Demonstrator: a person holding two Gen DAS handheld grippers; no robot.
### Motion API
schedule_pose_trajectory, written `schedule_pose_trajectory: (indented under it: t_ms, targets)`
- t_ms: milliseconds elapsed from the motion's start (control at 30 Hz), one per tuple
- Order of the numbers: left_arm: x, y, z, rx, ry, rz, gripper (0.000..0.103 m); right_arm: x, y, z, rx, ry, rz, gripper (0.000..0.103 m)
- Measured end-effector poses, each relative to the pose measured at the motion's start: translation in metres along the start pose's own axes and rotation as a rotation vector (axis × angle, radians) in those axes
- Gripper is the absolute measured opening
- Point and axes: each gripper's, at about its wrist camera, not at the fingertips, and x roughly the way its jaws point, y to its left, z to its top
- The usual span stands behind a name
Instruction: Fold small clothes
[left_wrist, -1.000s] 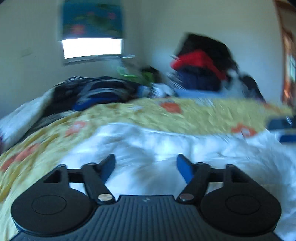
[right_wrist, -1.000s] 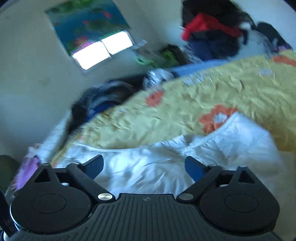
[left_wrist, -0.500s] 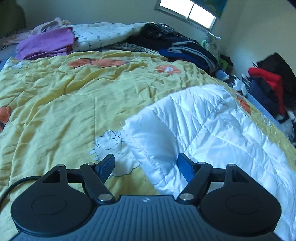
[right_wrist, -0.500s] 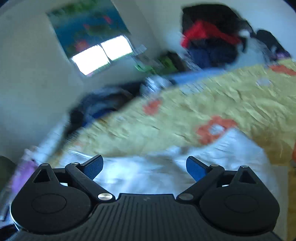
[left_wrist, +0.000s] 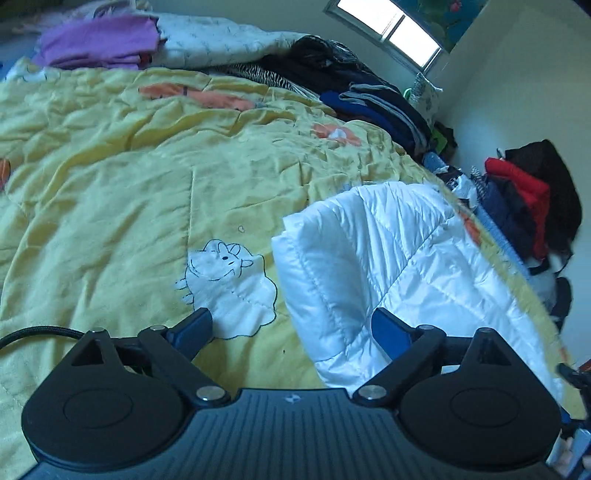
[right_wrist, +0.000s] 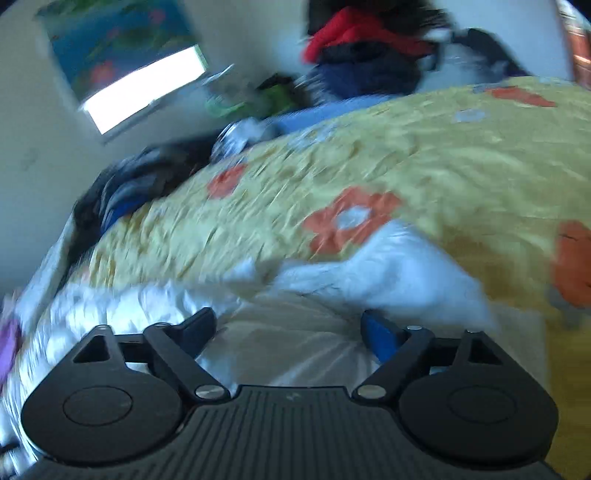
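Note:
A white quilted padded garment (left_wrist: 388, 266) lies on the yellow bedspread (left_wrist: 129, 192), reaching from the middle toward the right. My left gripper (left_wrist: 291, 328) is open and empty, low over the garment's near left edge; its right finger lies over the white fabric, its left over the sheep print. In the blurred right wrist view the same white garment (right_wrist: 351, 280) lies in front. My right gripper (right_wrist: 288, 328) is open and empty, close above its pale fabric.
Folded purple clothes (left_wrist: 99, 44) and a white patterned quilt lie at the far left. A dark clothes pile (left_wrist: 369, 96) sits at the bed's far side. Red and black clothes (left_wrist: 528, 199) are heaped beyond the right edge. A black cable (left_wrist: 37, 332) runs at the left.
My left gripper swung left and down from facing the wall to the garment's left edge, then moved slightly closer. My right gripper dropped lower over the white garment, still moving.

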Motion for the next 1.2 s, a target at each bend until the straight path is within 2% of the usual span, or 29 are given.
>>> schedule_pose_trajectory:
  t_ms: [33, 100, 200, 233, 300, 367, 467, 500, 600, 667, 767, 800, 867, 933, 967, 1000, 1033, 1067, 1100, 1200]
  targets:
    - [0.0, 0.001, 0.001, -0.008, 0.003, -0.007, 0.094, -0.015, 0.003, -0.003, 0.014, -0.036, 0.044, 0.087]
    - [0.001, 0.003, 0.004, -0.044, 0.002, -0.018, 0.095, -0.046, 0.017, -0.016, -0.009, -0.074, 0.169, 0.096]
    - [0.008, -0.004, 0.005, -0.052, -0.015, -0.004, 0.098, -0.065, 0.053, -0.04, -0.138, -0.028, 0.267, 0.097]
    - [0.01, -0.008, 0.005, -0.043, -0.026, 0.016, 0.098, -0.066, 0.06, -0.044, -0.135, -0.008, 0.315, 0.097]
    - [0.015, -0.017, 0.003, -0.037, -0.046, 0.037, 0.098, -0.06, 0.073, -0.047, -0.051, 0.062, 0.436, 0.097]
    - [0.021, -0.027, 0.002, -0.002, -0.052, 0.064, 0.098, -0.046, 0.084, -0.046, 0.047, 0.131, 0.514, 0.099]
    - [0.027, -0.035, 0.001, 0.025, -0.06, 0.084, 0.097, -0.019, 0.095, -0.042, 0.154, 0.216, 0.519, 0.1]
    - [0.029, -0.036, 0.002, 0.021, -0.063, 0.089, 0.097, -0.01, 0.1, -0.042, 0.156, 0.25, 0.5, 0.101]
    - [0.033, -0.037, 0.004, 0.014, -0.07, 0.077, 0.097, 0.016, 0.099, -0.048, 0.166, 0.314, 0.391, 0.095]
    - [0.037, -0.039, 0.005, 0.023, -0.071, 0.054, 0.077, 0.027, 0.082, -0.054, 0.251, 0.311, 0.396, 0.091]
    - [0.042, -0.044, 0.007, 0.039, -0.055, 0.034, 0.069, 0.03, 0.066, -0.058, 0.317, 0.308, 0.418, 0.084]
    - [0.044, -0.046, 0.007, 0.043, -0.056, 0.032, 0.064, 0.029, 0.065, -0.058, 0.319, 0.311, 0.426, 0.084]
    - [0.046, -0.049, 0.007, 0.064, -0.061, 0.026, 0.042, 0.021, 0.065, -0.055, 0.349, 0.327, 0.451, 0.086]
    - [0.046, -0.053, 0.007, 0.083, -0.06, 0.023, 0.033, 0.012, 0.059, -0.048, 0.402, 0.3, 0.498, 0.081]
    - [0.045, -0.054, 0.007, 0.086, -0.061, 0.029, 0.033, 0.006, 0.055, -0.042, 0.422, 0.254, 0.533, 0.081]
    - [0.044, -0.054, 0.007, 0.082, -0.061, 0.03, 0.033, 0.0, 0.055, -0.037, 0.406, 0.227, 0.557, 0.073]
    - [0.044, -0.054, 0.007, 0.076, -0.059, 0.031, 0.033, -0.004, 0.057, -0.031, 0.362, 0.217, 0.56, 0.054]
    - [0.044, -0.053, 0.007, 0.073, -0.056, 0.03, 0.033, -0.007, 0.062, -0.024, 0.29, 0.22, 0.528, 0.04]
    - [0.044, -0.054, 0.008, 0.073, -0.053, 0.032, 0.033, -0.01, 0.067, -0.019, 0.217, 0.22, 0.494, 0.007]
    - [0.043, -0.054, 0.011, 0.061, -0.058, 0.025, 0.032, -0.016, 0.082, -0.011, -0.011, 0.231, 0.436, 0.004]
